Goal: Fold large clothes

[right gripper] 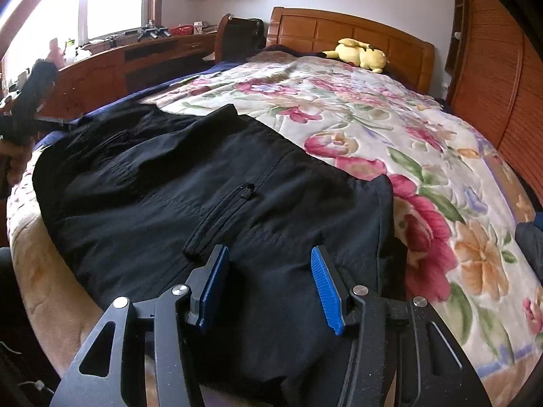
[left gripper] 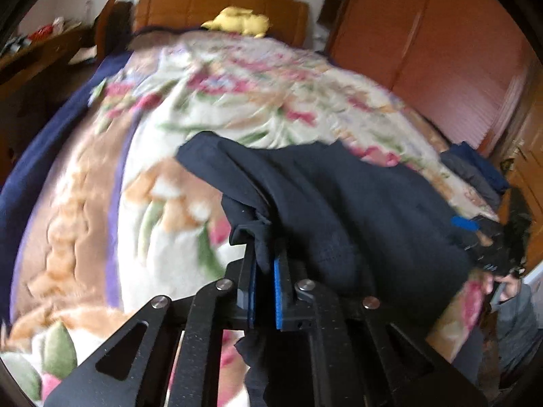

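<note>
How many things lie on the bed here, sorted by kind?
Dark garment spread out for folding: 1
Yellow plush toy by the headboard: 1
Flowered blanket covering the bed: 1
Pile of dark and blue clothes at the bed's right edge: 1 pile; the pieces in it cannot be told apart
Total: 4

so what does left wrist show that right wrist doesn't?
Left wrist only: the left gripper shut on a bunched fold of the dark garment, and folded blue clothes at the bed's far edge. Right wrist only: the right gripper open over the garment's zip pocket, plus a window and desk. Both: floral blanket, yellow plush, wooden headboard.
</note>
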### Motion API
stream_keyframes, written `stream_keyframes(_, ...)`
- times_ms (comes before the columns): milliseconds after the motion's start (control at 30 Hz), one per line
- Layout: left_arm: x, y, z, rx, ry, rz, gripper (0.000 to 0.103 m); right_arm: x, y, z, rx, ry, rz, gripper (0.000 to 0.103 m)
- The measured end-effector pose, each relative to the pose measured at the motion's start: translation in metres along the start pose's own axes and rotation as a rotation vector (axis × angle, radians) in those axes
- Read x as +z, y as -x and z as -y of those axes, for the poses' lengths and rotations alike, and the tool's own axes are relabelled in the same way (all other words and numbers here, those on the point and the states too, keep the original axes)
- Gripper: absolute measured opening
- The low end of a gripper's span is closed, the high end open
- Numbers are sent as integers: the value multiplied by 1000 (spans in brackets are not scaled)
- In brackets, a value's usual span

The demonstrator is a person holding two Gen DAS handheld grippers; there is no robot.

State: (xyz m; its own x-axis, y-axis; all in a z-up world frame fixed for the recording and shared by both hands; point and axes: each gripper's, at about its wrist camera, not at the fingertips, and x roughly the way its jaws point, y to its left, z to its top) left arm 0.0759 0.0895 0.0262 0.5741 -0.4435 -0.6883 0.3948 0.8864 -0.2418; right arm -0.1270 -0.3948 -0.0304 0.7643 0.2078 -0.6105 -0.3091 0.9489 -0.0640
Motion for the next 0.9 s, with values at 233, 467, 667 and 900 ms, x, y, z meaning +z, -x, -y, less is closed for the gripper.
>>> stream_keyframes(233,44,22,84,-42,-141,74,7,-8,29,10,-16,-34,48,52)
stream_keyframes(467,86,17,173,-92,-253,89,6,-28,68,40,-53,-90,93,52)
stream_keyframes(667,111,0,251,-110,-342,13,5,-44,93,61,-61,-137,125,52)
stream_keyframes(900,102,-6,332,-121,-478,23,6,-56,98,70,-50,-178,139,52)
